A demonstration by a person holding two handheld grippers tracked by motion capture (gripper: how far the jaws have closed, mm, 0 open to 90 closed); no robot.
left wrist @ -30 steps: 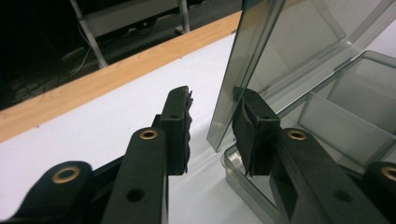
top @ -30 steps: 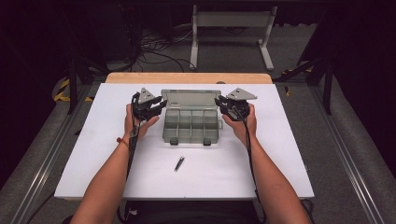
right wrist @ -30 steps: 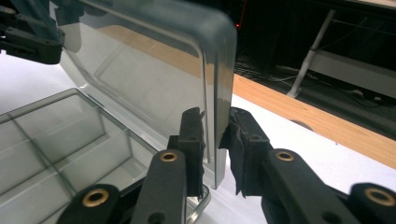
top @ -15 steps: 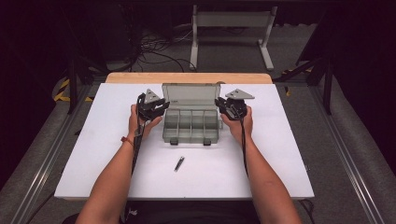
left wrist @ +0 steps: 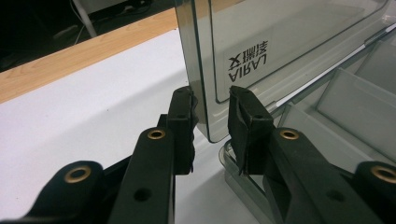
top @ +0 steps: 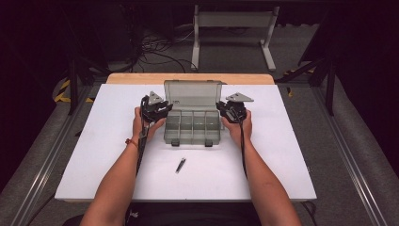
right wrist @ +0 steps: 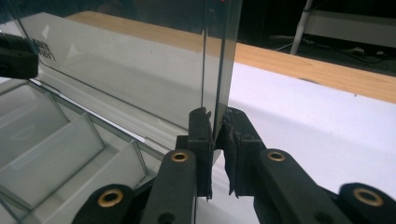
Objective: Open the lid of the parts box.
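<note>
A clear grey compartment box (top: 193, 123) sits mid-table on a white tabletop (top: 282, 155) with a wooden far edge, its lid (top: 193, 95) raised upright. The left gripper (top: 157, 109) straddles the lid's left edge, one pad touching; the right gripper (top: 231, 110) pinches its right edge, its jaws having just been closing. A small dark tool (top: 180, 165) lies nearer the person, and beyond the table lie a grey floor, cables and a metal frame (top: 233, 21).

The upright lid (top: 193, 95) blocks the box's (top: 193, 128) far side (near table (top: 282, 160) open, 1 small black object (top: 180, 165)).

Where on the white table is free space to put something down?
Free: the table right of the right forearm, the far-left strip beyond the left gripper, and the near edge around the small dark tool. Crowded: the middle, where the organizer box sits between both grippers.
</note>
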